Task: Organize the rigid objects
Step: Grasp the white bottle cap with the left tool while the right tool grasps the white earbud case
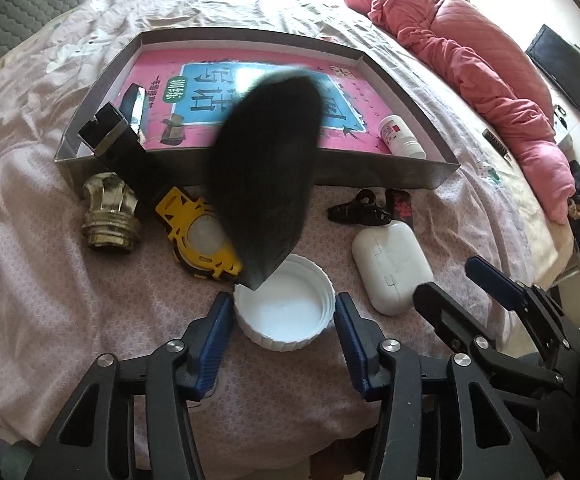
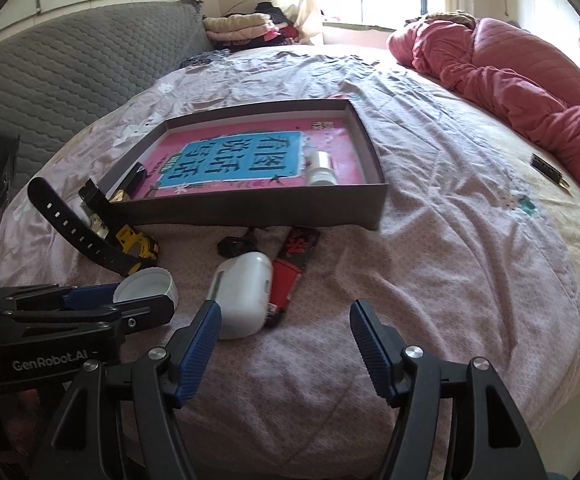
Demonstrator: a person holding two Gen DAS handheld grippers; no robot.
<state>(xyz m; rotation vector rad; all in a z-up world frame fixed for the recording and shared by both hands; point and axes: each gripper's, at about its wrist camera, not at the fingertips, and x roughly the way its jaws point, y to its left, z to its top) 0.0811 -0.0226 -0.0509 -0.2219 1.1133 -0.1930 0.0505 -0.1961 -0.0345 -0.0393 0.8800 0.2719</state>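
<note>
A white screw cap [image 1: 285, 312] lies open side up on the pink bedsheet, and my left gripper [image 1: 283, 314] has its blue pads against both sides of the cap's wall. In the right wrist view the cap [image 2: 145, 282] shows inside the left gripper [image 2: 141, 300]. My right gripper [image 2: 285, 320] hangs open over bare sheet, and a white case [image 2: 241, 292] lies just left of its left finger. A yellow watch [image 1: 197, 236] raises its black strap [image 1: 265, 168] close to the lens. Nearby lie a brass fitting [image 1: 107, 216], a black hair clip [image 1: 356, 208] and a red-and-black item [image 2: 294, 264].
A shallow grey tray [image 1: 249, 168] beyond the objects holds a pink book, a white bottle [image 1: 402, 136] and a small black item [image 1: 133, 100]. A rolled pink quilt [image 1: 470, 60] lies along the bed's right side. A grey padded headboard [image 2: 69, 68] stands at the left.
</note>
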